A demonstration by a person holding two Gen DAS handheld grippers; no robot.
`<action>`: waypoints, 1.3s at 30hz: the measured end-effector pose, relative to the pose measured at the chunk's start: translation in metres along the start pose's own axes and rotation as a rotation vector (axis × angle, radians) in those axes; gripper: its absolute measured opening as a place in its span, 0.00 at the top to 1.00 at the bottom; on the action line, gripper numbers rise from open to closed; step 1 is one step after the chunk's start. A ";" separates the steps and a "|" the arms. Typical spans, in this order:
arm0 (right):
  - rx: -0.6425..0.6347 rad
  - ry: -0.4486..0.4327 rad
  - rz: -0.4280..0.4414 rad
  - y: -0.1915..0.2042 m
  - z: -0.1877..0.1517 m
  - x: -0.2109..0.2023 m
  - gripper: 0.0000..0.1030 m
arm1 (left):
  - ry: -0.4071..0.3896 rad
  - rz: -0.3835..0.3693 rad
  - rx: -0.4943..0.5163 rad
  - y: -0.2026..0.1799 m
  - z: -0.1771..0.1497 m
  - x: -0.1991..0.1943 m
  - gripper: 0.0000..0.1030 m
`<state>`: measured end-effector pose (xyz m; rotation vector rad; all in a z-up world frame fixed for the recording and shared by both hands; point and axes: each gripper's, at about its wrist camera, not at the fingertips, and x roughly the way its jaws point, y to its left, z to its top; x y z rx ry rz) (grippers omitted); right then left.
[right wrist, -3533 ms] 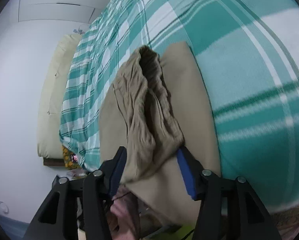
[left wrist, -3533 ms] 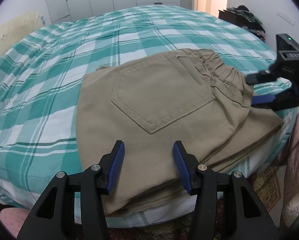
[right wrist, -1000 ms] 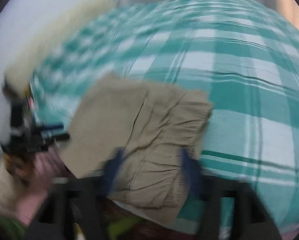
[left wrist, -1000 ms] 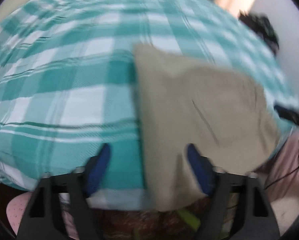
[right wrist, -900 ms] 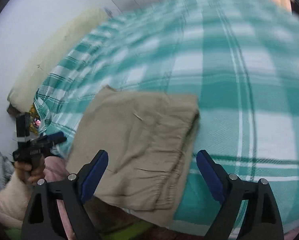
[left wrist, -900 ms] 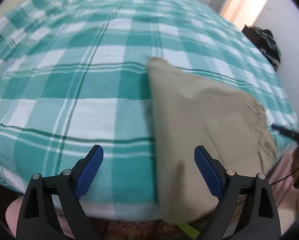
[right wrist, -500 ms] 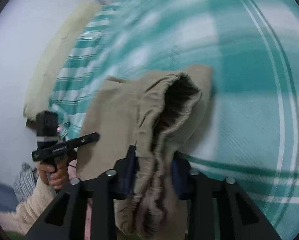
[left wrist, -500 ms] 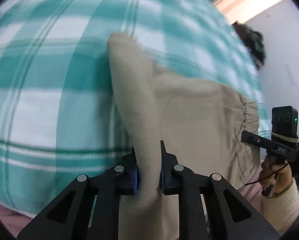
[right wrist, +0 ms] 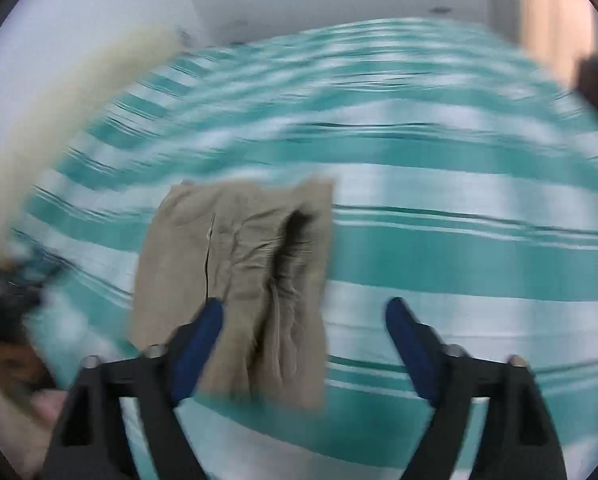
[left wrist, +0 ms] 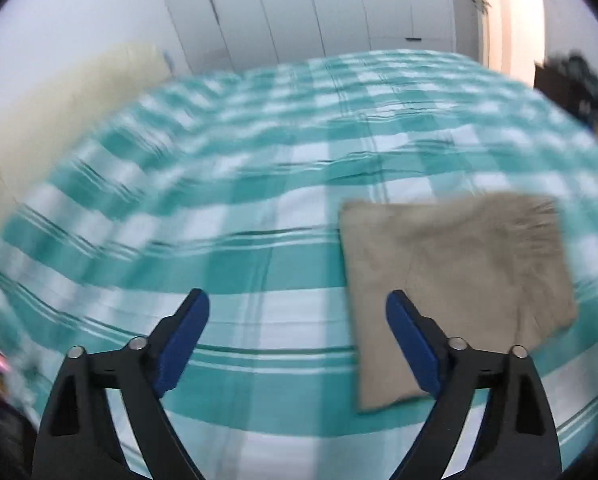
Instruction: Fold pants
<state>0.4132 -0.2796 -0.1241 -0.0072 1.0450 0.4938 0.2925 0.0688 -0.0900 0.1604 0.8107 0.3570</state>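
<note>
White wardrobe doors (left wrist: pixel 339 12) are seen along the far wall, with a lit doorway (left wrist: pixel 507 20) at their right end and a dark piece of furniture piled with clothes (left wrist: pixel 575 88) beside it. Most of both views is filled by a bed covered with a teal and white checked sheet (left wrist: pixel 227 216); a cream headboard or cushion (left wrist: pixel 51 104) is set along its left side. Both pictures are smeared by motion, so fine detail cannot be made out.

The khaki pants (left wrist: pixel 451 276) are laid flat on the sheet near the front edge of the bed, folded into a compact rectangle. In the right wrist view the gathered waistband opening (right wrist: pixel 295 248) is turned toward the camera.

The left gripper (left wrist: pixel 297 332) is held above the sheet with its jaws spread wide, having just been opening; nothing is gripped. Its blue right pad (left wrist: pixel 411 344) overlaps the left edge of the pants in the picture, while most of the fabric lies further right, outside the gap.

The right gripper (right wrist: pixel 303 340) is likewise spread wide after just opening, and nothing is clamped. The near right part of the pants is seen between its pads, clear of them.

At the left edge of the right wrist view, a blurred dark shape and a hand are glimpsed; more cannot be told.
</note>
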 end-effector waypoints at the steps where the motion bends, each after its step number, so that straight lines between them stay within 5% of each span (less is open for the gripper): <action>1: -0.021 -0.016 -0.038 0.000 -0.008 -0.006 0.17 | -0.014 0.031 0.030 -0.004 -0.010 -0.006 0.07; 3: -0.078 -0.024 -0.102 0.008 -0.034 -0.022 0.08 | -0.016 0.067 0.057 -0.012 -0.030 -0.020 0.06; 5: -0.108 -0.042 -0.122 0.026 -0.059 -0.038 0.02 | 0.015 0.027 0.015 -0.015 -0.046 -0.032 0.06; 12: -0.131 -0.036 -0.164 0.084 -0.153 -0.094 0.01 | 0.165 -0.106 -0.053 -0.021 -0.103 -0.093 0.06; 18: -0.095 0.004 -0.126 0.119 -0.199 -0.111 0.01 | 0.173 -0.158 -0.065 -0.017 -0.134 -0.138 0.06; 39: -0.159 -0.079 -0.145 0.160 -0.203 -0.147 0.01 | 0.088 -0.176 -0.121 -0.010 -0.136 -0.170 0.05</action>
